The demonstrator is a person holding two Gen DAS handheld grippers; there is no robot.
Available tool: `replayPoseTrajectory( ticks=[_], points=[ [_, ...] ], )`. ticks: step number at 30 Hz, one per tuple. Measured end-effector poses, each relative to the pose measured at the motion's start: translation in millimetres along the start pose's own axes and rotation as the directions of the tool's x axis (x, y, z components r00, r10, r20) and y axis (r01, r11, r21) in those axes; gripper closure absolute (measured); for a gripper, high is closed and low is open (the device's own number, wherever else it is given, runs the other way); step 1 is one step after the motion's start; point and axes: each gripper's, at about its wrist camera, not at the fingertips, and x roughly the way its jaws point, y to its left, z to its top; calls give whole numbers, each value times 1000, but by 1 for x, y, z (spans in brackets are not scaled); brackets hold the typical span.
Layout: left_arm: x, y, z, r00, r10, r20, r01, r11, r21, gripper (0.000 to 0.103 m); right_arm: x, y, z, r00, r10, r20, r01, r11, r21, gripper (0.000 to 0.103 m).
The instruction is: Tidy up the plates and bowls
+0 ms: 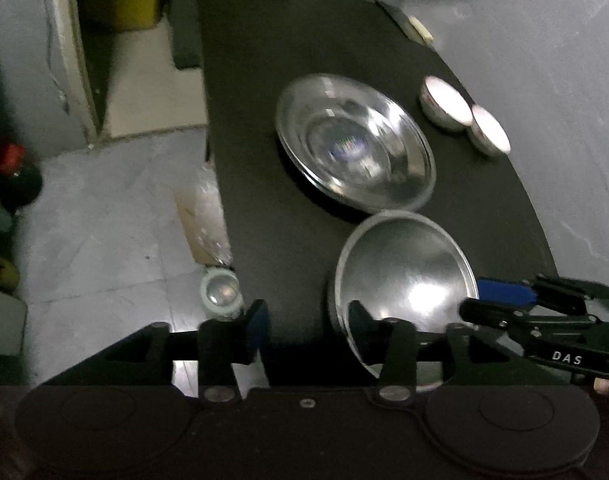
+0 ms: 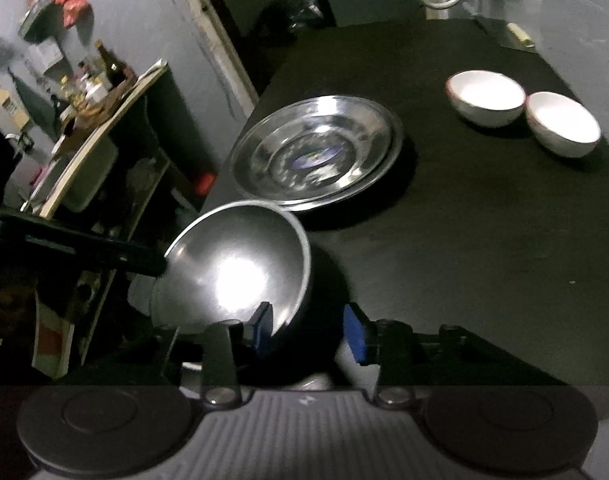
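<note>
A steel bowl (image 1: 408, 276) (image 2: 240, 264) sits tilted near the front of the black table (image 1: 264, 80), with both grippers at its rim. My left gripper (image 1: 308, 324) is open; its right finger (image 1: 358, 318) is inside the bowl and the left one stands well clear of the wall. My right gripper (image 2: 309, 328) is open too, straddling the rim with its left finger (image 2: 262, 320) inside. Behind the bowl lies a stack of steel plates (image 1: 356, 144) (image 2: 316, 152). Two white bowls (image 1: 444, 104) (image 2: 486, 98) stand side by side at the back right.
The table's left edge drops to a grey floor with a small jar (image 1: 220, 292) and a wrapped board beside it. A yellow container (image 1: 124, 0) sits in a doorway. A cluttered shelf with bottles (image 2: 96, 80) stands left of the table. A grey wall runs along the right.
</note>
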Motion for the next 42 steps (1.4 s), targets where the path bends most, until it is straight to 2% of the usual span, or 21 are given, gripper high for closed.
replayPoseTrajectory(
  ticks=[2,4,7,9,11,13,16,18,21,28,32,34,37,40,42],
  points=[
    [-9,1,8,997,31,64,-30,999,-23,16,-5,-10,3,1000,-11,23,10,1000,20,50],
    [-13,-1,17,990,65,129,-59,997,-52,1,-8,-19,7,998,-25,49,23,999,39,29],
    [-11,-5,38,981,107,161,-95,993,-76,1,-12,-35,12,996,-32,80,28,998,58,12],
    [-6,-11,53,977,135,168,-125,990,-69,1,-12,-44,15,995,-31,93,26,998,56,5],
    [1,-19,68,970,155,187,-148,988,-51,1,-11,-53,18,991,-53,121,46,997,60,1],
    [11,-31,85,966,157,208,-156,988,-22,1,-10,-65,21,987,-69,146,57,995,83,0],
    [34,-56,115,967,158,198,-173,983,60,1,-4,-89,30,980,-98,173,72,986,152,0],
    [52,-77,133,965,178,193,-206,970,133,1,0,-105,36,978,-117,172,82,977,199,0],
    [78,-108,153,967,169,193,-210,953,217,1,0,-130,44,972,-142,189,85,956,279,0],
    [137,-162,195,975,134,176,-190,913,361,1,7,-172,66,967,-117,225,23,924,381,0],
    [164,-185,216,971,163,174,-229,837,497,1,22,-182,79,968,-83,235,-23,910,414,1],
    [173,-193,226,968,170,182,-244,800,549,1,29,-184,83,969,-67,239,-43,902,430,4],
    [184,-202,236,966,182,186,-258,753,606,1,39,-193,90,965,-29,262,-107,866,488,13],
    [193,-210,243,961,204,185,-275,718,639,1,49,-204,96,960,-12,281,-155,811,564,22],
    [197,-213,246,960,218,175,-279,709,647,1,56,-210,98,957,-17,290,-171,776,607,30]
  ],
)
